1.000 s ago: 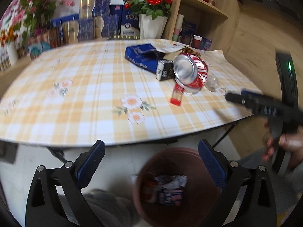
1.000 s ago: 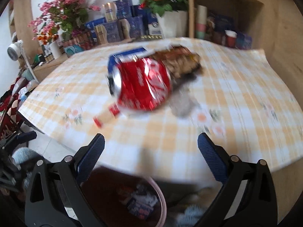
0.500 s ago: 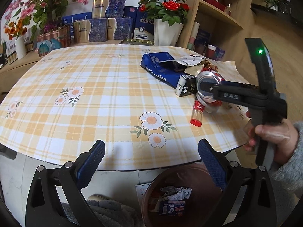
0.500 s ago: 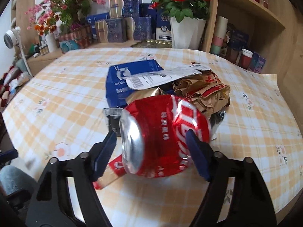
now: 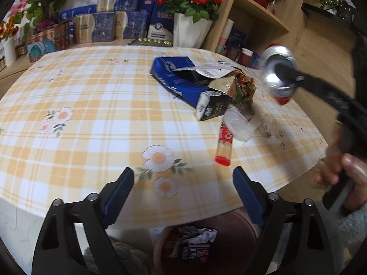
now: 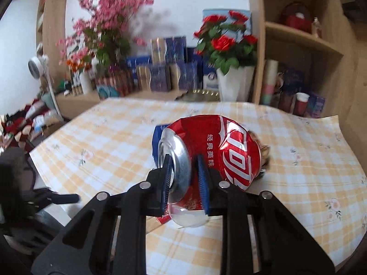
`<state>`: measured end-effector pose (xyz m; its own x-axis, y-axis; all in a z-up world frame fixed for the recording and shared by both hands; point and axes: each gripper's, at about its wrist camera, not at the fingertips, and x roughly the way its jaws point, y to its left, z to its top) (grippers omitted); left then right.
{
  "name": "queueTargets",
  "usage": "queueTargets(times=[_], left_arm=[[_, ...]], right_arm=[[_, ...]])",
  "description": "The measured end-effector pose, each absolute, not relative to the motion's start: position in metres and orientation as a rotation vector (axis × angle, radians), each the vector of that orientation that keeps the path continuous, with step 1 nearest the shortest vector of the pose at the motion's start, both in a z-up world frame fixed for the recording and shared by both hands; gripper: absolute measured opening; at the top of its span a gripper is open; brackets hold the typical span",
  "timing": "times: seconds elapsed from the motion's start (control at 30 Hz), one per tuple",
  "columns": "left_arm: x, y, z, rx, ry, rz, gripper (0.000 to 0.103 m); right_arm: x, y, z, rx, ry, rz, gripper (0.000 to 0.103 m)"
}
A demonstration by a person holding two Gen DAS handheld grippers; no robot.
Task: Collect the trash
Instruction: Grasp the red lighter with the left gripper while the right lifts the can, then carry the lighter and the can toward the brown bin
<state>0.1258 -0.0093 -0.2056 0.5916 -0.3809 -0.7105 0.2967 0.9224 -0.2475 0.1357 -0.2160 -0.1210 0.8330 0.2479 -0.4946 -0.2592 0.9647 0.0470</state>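
- The right gripper (image 6: 184,178) was clamped on the rim end of a crushed red cola can (image 6: 213,151), its blue-padded fingers (image 6: 203,183) pinching the silver top from both sides
- In the left wrist view the same can (image 5: 278,73) hung in the air, lifted clear of the table (image 5: 91,105) and off to the right of the blue carton, with the right gripper (image 5: 289,75) blurred across it
- The left gripper (image 5: 183,197) stood wide open and held nothing, hovering over the table edge nearest the camera
- The blue carton (image 5: 176,80) lay flat on the yellow checked tablecloth, with a torn silver wrapper (image 5: 206,71) on top of it
- A crumpled gold-and-brown wrapper (image 5: 243,87) lay against the carton's right side, and a small dark box (image 5: 213,107) rested at the carton's near end
- A clear plastic cup (image 5: 237,125) lay on its side just below that box, touching or nearly touching a small red-capped bottle (image 5: 224,145) that lay nearer the table edge
- A brown round bin (image 5: 231,231) stood on the floor beneath the table edge, below the carton, with crumpled paper and a printed packet (image 5: 195,251) inside
- A white vase of red roses (image 5: 190,29) stood beyond the table, behind the carton
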Motion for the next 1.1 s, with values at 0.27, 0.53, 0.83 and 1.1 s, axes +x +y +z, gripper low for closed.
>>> queueTargets(times=[0.27,0.53,0.83,1.1], left_arm=[[0.155,-0.062,-0.210,0.003,0.903,-0.470,0.068],[0.181,-0.105,-0.229,0.179,0.963,-0.451,0.056],[0.189,-0.110,-0.229,0.217,0.942,-0.425,0.023],[0.172,-0.095,-0.223,0.201,0.956,-0.419,0.022]], right_arm=[[0.092,-0.247,-0.123,0.006,0.507,0.211,0.025],[0.064,-0.282,-0.138,0.097,0.541,0.176,0.025],[0.055,-0.296,-0.143,0.143,0.518,0.183,0.025],[0.047,-0.296,-0.145,0.150,0.522,0.203,0.025]])
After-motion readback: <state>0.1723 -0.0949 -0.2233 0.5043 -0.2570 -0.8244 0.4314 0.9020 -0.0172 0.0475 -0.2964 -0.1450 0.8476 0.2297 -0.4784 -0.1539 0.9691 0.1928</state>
